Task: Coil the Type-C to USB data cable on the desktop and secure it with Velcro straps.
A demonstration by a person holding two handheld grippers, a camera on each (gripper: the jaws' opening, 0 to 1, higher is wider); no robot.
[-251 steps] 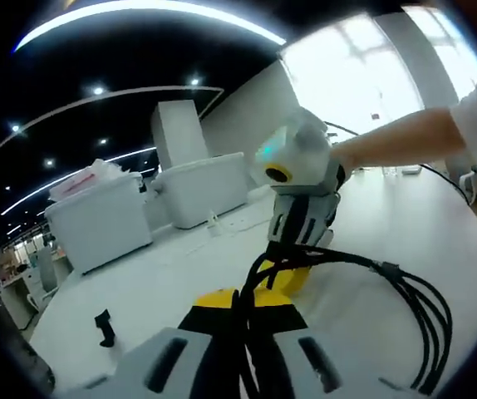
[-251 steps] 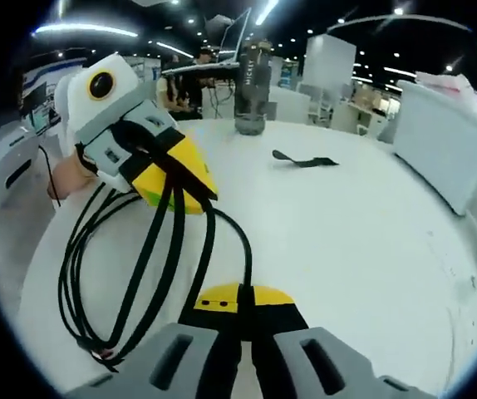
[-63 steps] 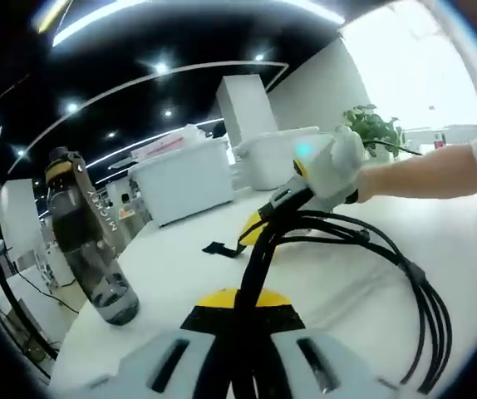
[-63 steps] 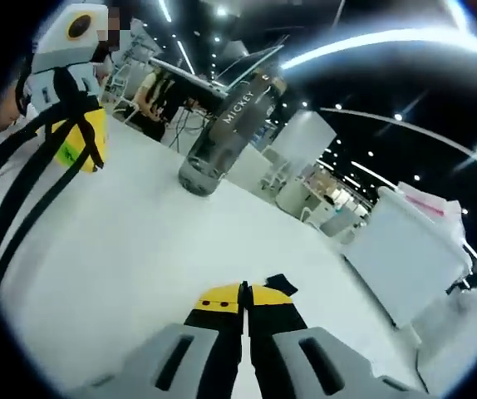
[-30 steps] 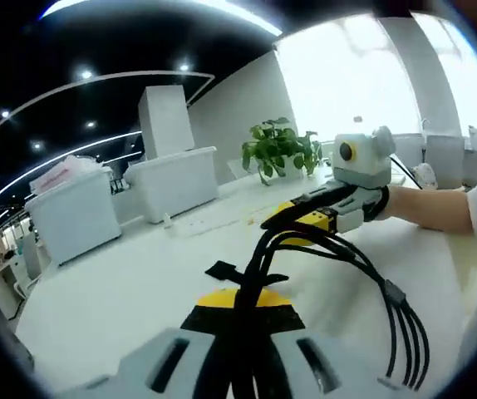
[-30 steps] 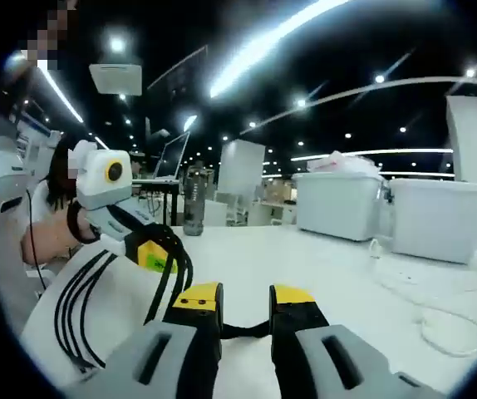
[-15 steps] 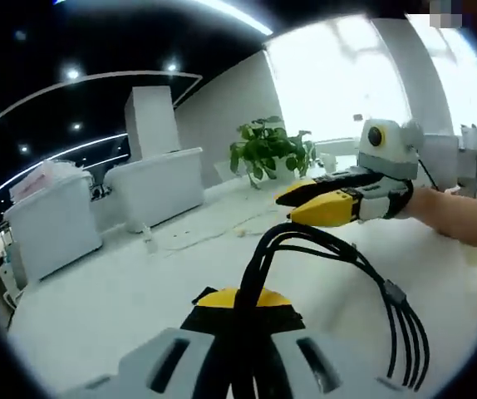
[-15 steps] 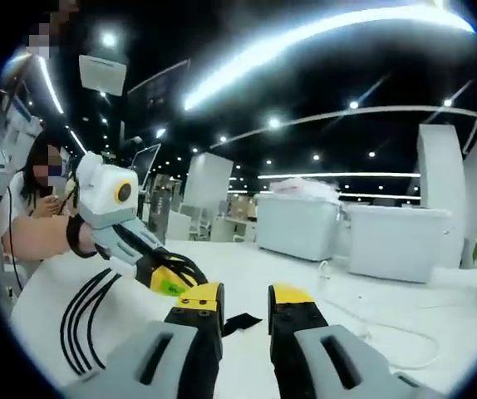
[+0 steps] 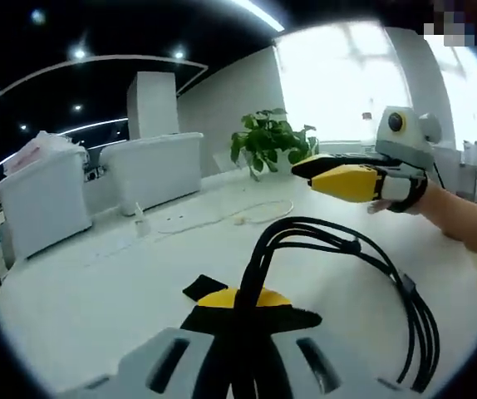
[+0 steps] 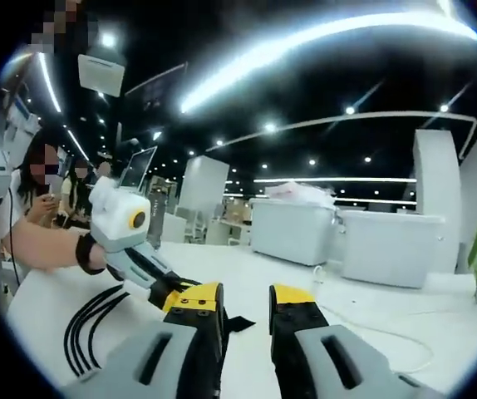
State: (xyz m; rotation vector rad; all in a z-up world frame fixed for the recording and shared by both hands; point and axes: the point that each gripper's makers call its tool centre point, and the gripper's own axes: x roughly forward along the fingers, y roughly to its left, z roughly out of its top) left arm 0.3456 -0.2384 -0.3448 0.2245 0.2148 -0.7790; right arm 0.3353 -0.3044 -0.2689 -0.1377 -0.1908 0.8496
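1 black data cable [image 9: 363, 274], looped in several strands, hangs over the white tabletop [image 9: 97, 291]. Left gripper [image 9: 243, 312]: fingers clamped on the cable bundle, 1 black Velcro strap [image 9: 201, 288] just beside them. Right gripper [image 10: 243, 303]: fingers apart, holding nothing. 2 white lidded bins [image 9: 151, 170] behind; contents hidden. 1 potted plant [image 9: 265, 145]. 1 white cord [image 9: 213, 220] on tabletop.

An open-plan office: white desk [image 9: 97, 283], strip ceiling lights [image 10: 305, 50] (laptop [image 10: 137, 169] behind).
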